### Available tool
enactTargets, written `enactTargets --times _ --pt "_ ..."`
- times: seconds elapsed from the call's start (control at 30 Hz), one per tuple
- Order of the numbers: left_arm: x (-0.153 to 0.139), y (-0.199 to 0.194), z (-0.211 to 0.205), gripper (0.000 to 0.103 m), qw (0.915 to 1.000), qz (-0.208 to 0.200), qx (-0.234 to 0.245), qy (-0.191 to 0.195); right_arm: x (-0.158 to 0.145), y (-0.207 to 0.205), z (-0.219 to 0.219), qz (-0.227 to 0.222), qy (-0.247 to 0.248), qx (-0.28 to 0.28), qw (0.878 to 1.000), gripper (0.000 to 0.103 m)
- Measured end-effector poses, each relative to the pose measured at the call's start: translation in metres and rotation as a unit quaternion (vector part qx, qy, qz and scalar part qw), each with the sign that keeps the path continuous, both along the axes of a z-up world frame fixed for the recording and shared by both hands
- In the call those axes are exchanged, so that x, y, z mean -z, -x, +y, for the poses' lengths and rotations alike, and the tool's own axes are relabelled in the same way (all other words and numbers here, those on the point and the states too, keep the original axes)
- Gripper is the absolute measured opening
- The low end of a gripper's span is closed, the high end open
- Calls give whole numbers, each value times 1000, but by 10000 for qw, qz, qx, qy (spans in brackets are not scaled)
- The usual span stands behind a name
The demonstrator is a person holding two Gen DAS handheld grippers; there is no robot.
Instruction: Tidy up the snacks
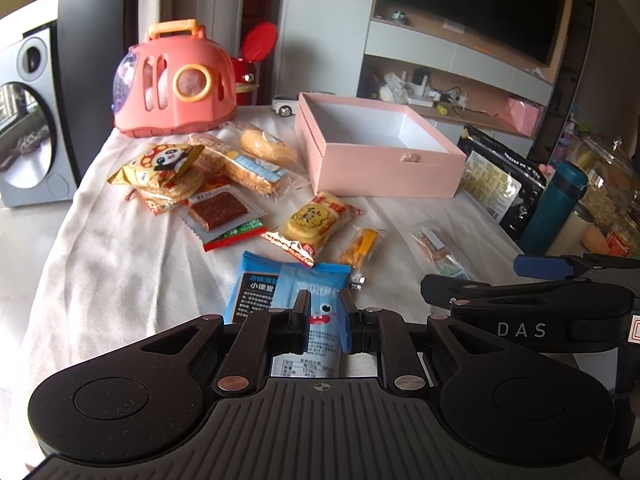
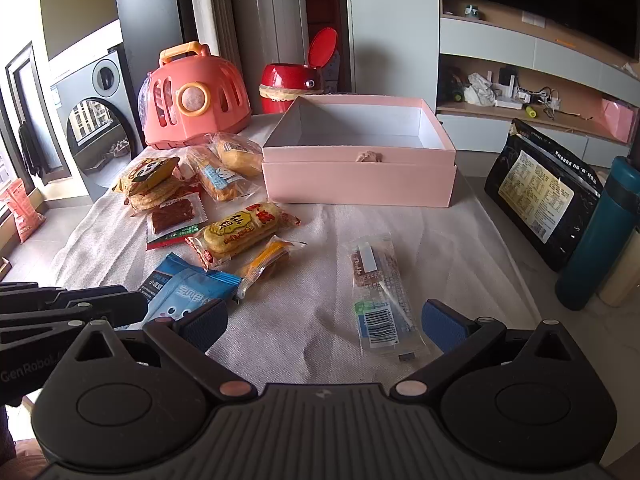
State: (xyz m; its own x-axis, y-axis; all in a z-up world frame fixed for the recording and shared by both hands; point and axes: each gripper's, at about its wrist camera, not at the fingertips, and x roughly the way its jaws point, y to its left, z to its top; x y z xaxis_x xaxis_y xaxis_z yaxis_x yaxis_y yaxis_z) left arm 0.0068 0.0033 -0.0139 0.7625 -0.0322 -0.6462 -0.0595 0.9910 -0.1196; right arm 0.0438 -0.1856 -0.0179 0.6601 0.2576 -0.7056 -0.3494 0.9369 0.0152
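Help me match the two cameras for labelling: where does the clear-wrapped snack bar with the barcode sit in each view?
Left wrist: clear-wrapped snack bar with the barcode lies right of centre on the white cloth.
Right wrist: it lies low and centre-right, just ahead of the open right claw.
Shared landmark: the open pink cardboard box behind it.

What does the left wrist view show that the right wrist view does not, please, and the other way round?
Only the left wrist view shows the left gripper shut on the blue packet, and a white toy car behind the pink box.

Only the right wrist view shows the right gripper open just short of the clear packet, with its barcode visible, and an orange bag on the floor.

Both show the empty pink box, the pink carrier and the snack pile.
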Motion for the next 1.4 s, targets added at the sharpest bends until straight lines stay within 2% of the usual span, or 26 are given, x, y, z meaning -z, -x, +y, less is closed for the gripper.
enactTargets --times 0.13,0.27,0.3,0.4,0.43,0.57,0.73,0.8,0.93,1.03,1.13,1.23,1.27,1.33,1.4 --pt "4 -4 6 18 9994 75 169 291 1 -2 0 21 20 13 10000 103" --pt "12 -10 23 19 9938 155 426 1011 5 -6 -1 60 67 51 9999 103" --pt "13 -11 26 19 9942 182 381 986 7 -7 -1 77 93 62 9999 103" --pt "15 -14 30 19 9984 257 257 443 14 -13 -1 202 120 55 9997 103" --pt "16 -14 34 19 9985 243 271 420 17 -14 -1 255 118 17 9996 103" --pt "23 -21 66 19 9943 397 283 945 25 -15 6 438 142 -265 9986 103" --pt "32 -25 91 20 9937 582 -129 944 38 -22 12 828 187 -459 9953 103" --pt "34 -25 99 24 9926 584 -120 1061 39 -21 11 790 190 -492 9955 103" --pt "37 -28 116 25 9861 718 -72 1493 43 -17 14 748 504 -808 9926 103" --pt "42 -31 122 25 9757 980 118 1958 43 -15 14 739 572 -879 9917 103" --pt "43 -30 114 28 9756 1030 301 1916 44 -15 15 698 586 -838 9923 103" --pt "45 -31 107 30 9638 1140 585 2340 43 -15 19 694 650 -917 9912 103" --pt "44 -31 105 35 9629 1128 581 2384 42 -16 20 720 654 -989 9903 102" --pt "38 -30 106 35 9694 921 444 2231 35 -13 21 588 617 -944 9919 97" --pt "29 -31 114 34 9764 662 138 2053 25 -5 27 363 436 -1082 9925 97"
